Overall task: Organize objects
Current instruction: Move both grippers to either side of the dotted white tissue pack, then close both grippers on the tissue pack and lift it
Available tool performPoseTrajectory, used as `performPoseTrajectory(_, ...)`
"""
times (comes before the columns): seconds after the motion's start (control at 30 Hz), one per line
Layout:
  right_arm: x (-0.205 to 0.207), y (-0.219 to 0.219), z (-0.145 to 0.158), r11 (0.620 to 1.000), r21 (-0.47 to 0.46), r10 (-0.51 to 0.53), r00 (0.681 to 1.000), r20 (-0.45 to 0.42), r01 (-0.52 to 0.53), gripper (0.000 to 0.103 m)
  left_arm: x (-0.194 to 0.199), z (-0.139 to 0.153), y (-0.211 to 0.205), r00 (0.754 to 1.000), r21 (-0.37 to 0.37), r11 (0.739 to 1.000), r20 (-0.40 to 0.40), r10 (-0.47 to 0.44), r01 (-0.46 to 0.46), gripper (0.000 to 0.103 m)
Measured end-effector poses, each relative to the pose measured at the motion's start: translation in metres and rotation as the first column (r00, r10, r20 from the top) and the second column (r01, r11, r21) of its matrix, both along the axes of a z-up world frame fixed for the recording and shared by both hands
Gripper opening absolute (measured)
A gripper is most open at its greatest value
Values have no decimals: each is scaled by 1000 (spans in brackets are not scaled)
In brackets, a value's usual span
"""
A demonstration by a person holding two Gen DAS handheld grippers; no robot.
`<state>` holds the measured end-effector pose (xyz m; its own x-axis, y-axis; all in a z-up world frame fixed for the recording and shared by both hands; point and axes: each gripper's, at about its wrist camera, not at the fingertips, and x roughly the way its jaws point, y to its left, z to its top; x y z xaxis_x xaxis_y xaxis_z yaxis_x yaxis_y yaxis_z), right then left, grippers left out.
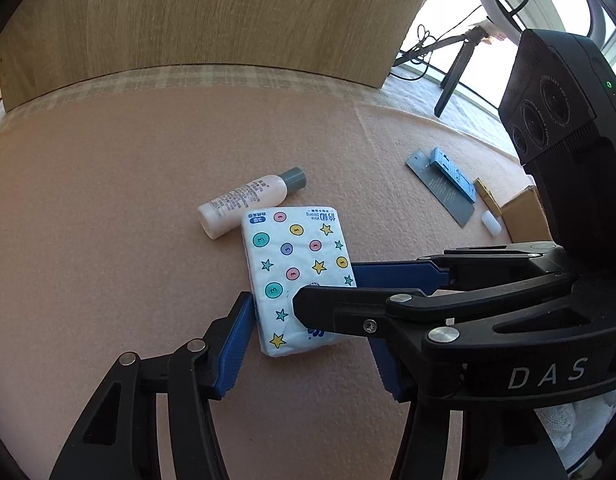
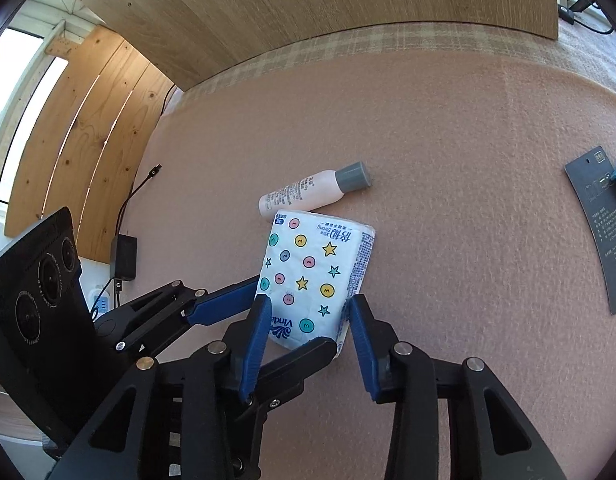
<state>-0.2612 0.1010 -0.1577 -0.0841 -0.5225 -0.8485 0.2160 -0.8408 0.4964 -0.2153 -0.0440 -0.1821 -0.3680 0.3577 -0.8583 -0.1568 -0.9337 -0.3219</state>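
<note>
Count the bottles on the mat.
1. A pale bottle with a grey cap lies on its side, touching the far end of the tissue pack. Others may be out of view.

A tissue pack [image 1: 298, 276] lies flat on the pink felt mat [image 1: 108, 220], white with coloured dots and stars, blue lettering at its near end. A small bottle [image 1: 250, 202] lies on its side just behind the pack's far end, touching or nearly touching the pack's far corner. Its body is pale pink with printed text, and its grey cap [image 1: 295, 178] points away from the pack, to the right.
</note>
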Motion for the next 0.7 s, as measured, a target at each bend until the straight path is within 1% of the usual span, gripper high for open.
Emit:
performPoseTrajectory(0.2, 7, 1, 4, 1000, 1, -6, 1000, -11, 6, 36, 5, 8, 6, 1000, -2, 1000, -14, 7, -7, 57)
performPoseTrajectory(0.37, 19, 15, 15, 1000, -7, -28, 999, -26, 27, 36, 14, 21, 24, 999, -14, 1000, -41, -9, 9, 57)
performPoseTrajectory(0.6, 47, 52, 35, 997, -2, -81, 994, -72, 81, 36, 32, 42, 71, 994, -38, 997, -84, -71, 68, 57)
performPoseTrajectory(0.7, 61, 73, 46, 994, 7, -105, 990, -98, 106, 36, 40, 50, 94, 990, -33, 994, -102, -102, 99, 57)
